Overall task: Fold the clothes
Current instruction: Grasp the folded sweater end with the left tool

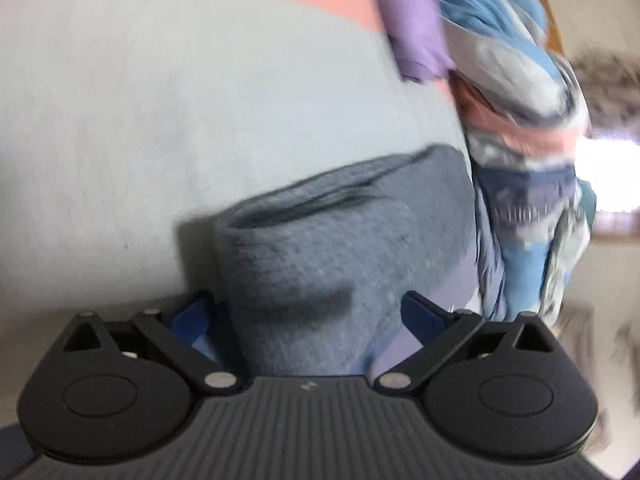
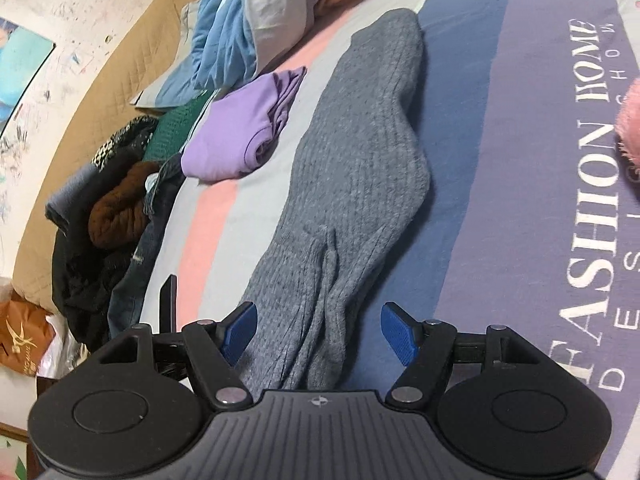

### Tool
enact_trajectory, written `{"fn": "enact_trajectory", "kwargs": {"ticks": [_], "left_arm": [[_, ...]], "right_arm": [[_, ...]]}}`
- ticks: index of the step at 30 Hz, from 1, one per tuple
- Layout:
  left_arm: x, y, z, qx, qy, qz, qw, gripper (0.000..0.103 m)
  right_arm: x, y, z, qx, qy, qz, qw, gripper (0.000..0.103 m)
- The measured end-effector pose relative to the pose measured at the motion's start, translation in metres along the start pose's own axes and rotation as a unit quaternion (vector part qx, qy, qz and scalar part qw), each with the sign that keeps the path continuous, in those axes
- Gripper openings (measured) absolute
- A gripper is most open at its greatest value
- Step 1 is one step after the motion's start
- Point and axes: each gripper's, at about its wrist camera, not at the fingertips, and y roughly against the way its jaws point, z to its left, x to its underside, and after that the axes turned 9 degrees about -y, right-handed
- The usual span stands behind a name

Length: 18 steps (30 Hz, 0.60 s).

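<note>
The grey sweater [image 2: 352, 184] on the bed [image 2: 500, 160] looks soft, thick and floppy, best pinched at its near folded edge, which lies between the wide-open pads of both the left tool [image 1: 308, 316] and the right tool [image 2: 318, 334].

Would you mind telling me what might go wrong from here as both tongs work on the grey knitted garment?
1. The left tongs stand open around a thick bunched end of the grey knitted garment; closing might catch only some layers.
2. The right tongs are open astride a ridge in the knit; a grip there might lock in the wrinkle.
3. The folded purple garment lies close beside; swinging the knit could disturb it.
</note>
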Motion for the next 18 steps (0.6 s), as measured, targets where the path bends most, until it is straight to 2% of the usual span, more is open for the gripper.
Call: {"fn": "enact_trajectory", "kwargs": {"ticks": [2, 4, 5, 9, 13, 16, 18], "left_arm": [[0.002, -0.008, 0.005, 0.009, 0.032, -0.008, 0.9994, 0.084], [0.006, -0.013, 0.011, 0.02, 0.071, -0.014, 0.9972, 0.042], [0.009, -0.016, 0.014, 0.026, 0.089, -0.018, 0.9955, 0.038], [0.012, -0.02, 0.008, 0.024, 0.113, -0.029, 0.9929, 0.032], [0.007, -0.019, -0.006, 0.016, 0.111, -0.034, 0.9931, 0.03], [0.003, -0.002, -0.014, 0.014, 0.113, -0.039, 0.9927, 0.029], [0.001, 0.0, -0.018, 0.014, 0.115, -0.04, 0.9925, 0.029]], "right_arm": [[-0.002, 0.002, -0.002, 0.001, -0.004, -0.002, 1.0, 0.068], [-0.005, 0.003, -0.004, 0.002, -0.006, -0.003, 1.0, 0.068], [-0.006, 0.003, -0.006, 0.003, -0.007, -0.003, 1.0, 0.068], [-0.009, 0.001, -0.006, 0.002, 0.004, 0.003, 1.0, 0.068], [-0.018, -0.004, 0.007, 0.018, 0.075, -0.006, 0.997, 0.068], [-0.04, -0.013, 0.012, 0.042, 0.106, -0.026, 0.993, 0.068], [-0.064, -0.017, 0.009, 0.046, 0.103, -0.049, 0.992, 0.067]]}}
